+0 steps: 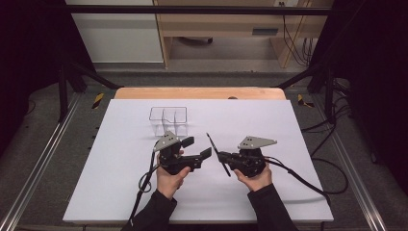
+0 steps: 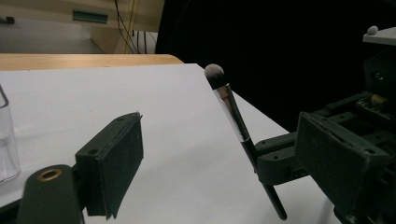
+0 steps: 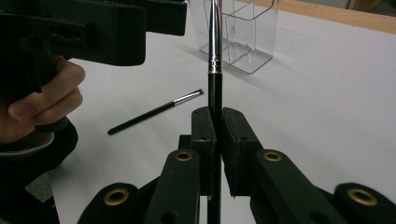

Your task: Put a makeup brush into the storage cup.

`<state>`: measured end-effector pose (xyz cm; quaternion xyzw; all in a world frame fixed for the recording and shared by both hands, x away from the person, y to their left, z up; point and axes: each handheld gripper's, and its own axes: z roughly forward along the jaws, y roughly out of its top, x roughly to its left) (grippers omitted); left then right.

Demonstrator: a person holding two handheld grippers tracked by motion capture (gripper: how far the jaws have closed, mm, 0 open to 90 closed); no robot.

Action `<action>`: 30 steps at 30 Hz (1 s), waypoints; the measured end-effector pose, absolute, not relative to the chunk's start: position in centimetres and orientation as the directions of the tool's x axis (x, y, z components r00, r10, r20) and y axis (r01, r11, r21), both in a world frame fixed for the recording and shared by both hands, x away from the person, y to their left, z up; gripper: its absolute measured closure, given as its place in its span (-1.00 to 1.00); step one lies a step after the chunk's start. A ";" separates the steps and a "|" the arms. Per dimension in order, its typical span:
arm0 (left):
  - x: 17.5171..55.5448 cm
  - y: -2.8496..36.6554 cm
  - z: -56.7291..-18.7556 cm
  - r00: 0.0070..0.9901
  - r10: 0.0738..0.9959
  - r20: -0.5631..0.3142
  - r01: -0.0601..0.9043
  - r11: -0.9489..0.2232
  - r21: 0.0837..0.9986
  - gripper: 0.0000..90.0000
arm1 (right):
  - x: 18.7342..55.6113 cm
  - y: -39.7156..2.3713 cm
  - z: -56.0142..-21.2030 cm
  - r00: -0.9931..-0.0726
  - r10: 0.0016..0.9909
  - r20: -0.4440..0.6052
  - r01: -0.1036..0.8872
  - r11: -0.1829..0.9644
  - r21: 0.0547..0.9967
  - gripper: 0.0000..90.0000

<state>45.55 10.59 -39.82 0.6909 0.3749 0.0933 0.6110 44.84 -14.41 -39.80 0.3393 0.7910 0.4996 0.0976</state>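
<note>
Black brush (image 3: pixel 215 51) pinched upright in right gripper (image 3: pixel 218 135), likely bound for clear organizer (image 1: pixel 168 120); left gripper (image 1: pixel 196 147) spread, waiting; second brush (image 3: pixel 154 112) flat on desk (image 1: pixel 269 120).

The organizer (image 1: pixel 168 120) was clear glossy plastic; the brush (image 3: pixel 215 70) had a shiny metal ferrule and black handle; the counter (image 1: pixel 269 120) looked matt white, wood-edged.

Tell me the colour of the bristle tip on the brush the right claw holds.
Greyish-white, darker at its base, on the brush; the left gripper view shows it best.
</note>
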 end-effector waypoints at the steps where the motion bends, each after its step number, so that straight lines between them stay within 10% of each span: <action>1: 45.6 10.5 -39.8 0.702 0.630 -0.331 0.405 0.028 0.914 -0.67 | 44.8 -14.4 -39.8 -0.751 0.634 0.182 0.436 0.271 0.858 0.87; 30: 46.3 8.8 -41.1 0.687 0.573 -0.446 0.467 0.121 0.876 -0.14 | 44.7 -14.3 -39.7 -0.759 0.620 0.196 0.434 0.258 0.864 0.87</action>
